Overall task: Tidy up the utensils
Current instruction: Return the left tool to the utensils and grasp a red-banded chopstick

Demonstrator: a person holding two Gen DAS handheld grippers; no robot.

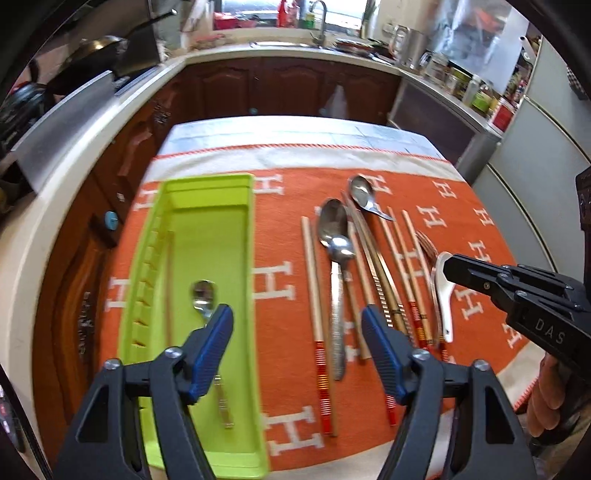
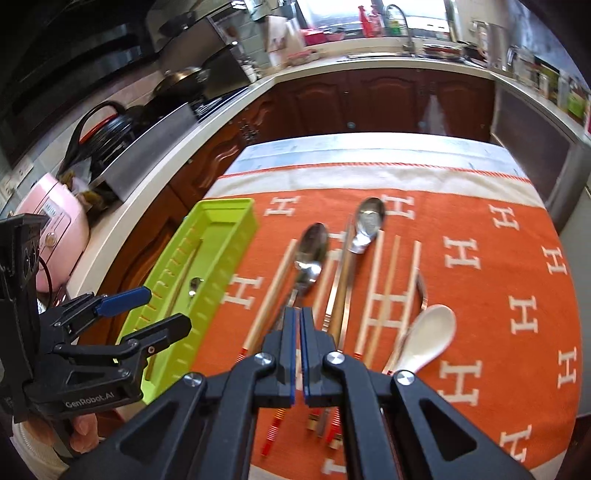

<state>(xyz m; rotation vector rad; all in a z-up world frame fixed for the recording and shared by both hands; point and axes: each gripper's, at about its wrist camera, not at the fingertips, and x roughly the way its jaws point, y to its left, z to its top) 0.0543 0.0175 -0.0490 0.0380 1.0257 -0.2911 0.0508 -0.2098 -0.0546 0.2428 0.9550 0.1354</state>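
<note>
Orange H-patterned cloth (image 1: 461,236) covers table; pink appliance (image 2: 55,225), frying pan (image 1: 92,51), faucet (image 1: 320,18) on counters.

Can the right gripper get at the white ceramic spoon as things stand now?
Probably yes, but not as it stands. The white ceramic spoon lies uncovered on the cloth, beside the right gripper, with nothing over its bowl. The jaws are shut, so they must open first.
</note>
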